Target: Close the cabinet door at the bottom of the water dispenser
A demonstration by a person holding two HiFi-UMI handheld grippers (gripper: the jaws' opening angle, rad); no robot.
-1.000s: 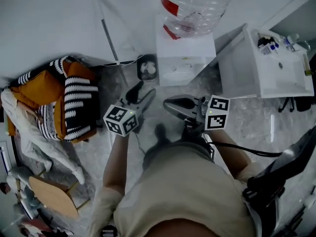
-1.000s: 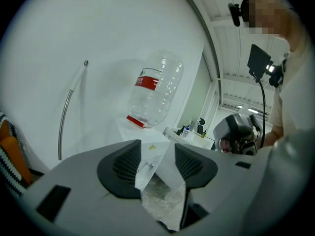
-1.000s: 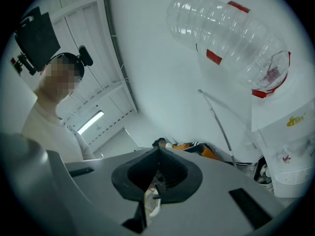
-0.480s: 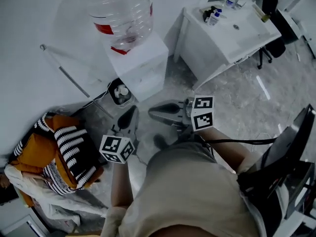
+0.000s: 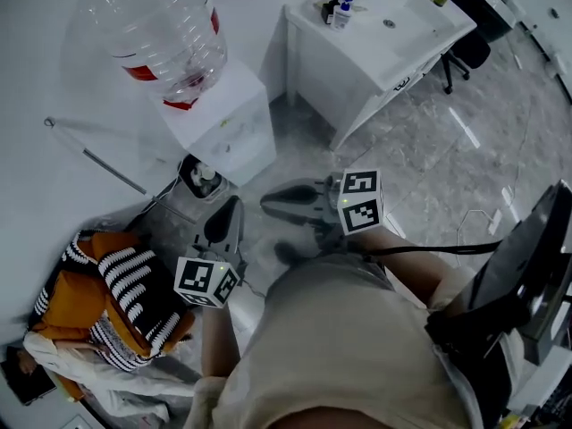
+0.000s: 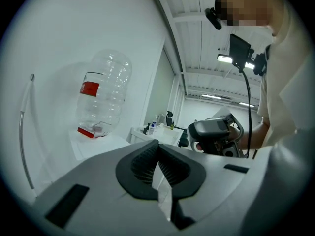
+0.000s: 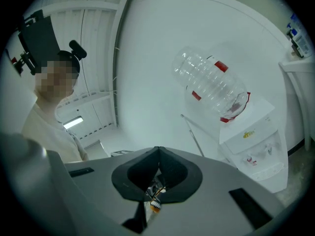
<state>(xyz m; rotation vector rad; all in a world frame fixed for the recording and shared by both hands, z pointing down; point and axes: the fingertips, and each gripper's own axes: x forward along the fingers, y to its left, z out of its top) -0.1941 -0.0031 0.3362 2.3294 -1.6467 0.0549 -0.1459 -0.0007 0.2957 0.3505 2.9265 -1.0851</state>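
Our left gripper (image 5: pixel 229 209) has closed its jaws since a second ago; our right gripper (image 5: pixel 269 203) is likewise closed, both empty, near the dispenser (image 5: pixel 223 125).

Water dispenser (image 5: pixel 228 128) stands against the wall, bottle (image 5: pixel 165 29) on top. Small bin (image 5: pixel 198 179) is on the floor just beside it, left in the head view; rod (image 5: pixel 94 156) leans on the wall further left. Worktop (image 5: pixel 429 27) stands right of the dispenser, small bottles (image 5: pixel 336 9) on it. Cushion heap (image 5: pixel 125 298) lies on the floor, lower left. Left gripper (image 5: pixel 229 206) is before the bin, right gripper (image 5: pixel 268 204) before the dispenser.
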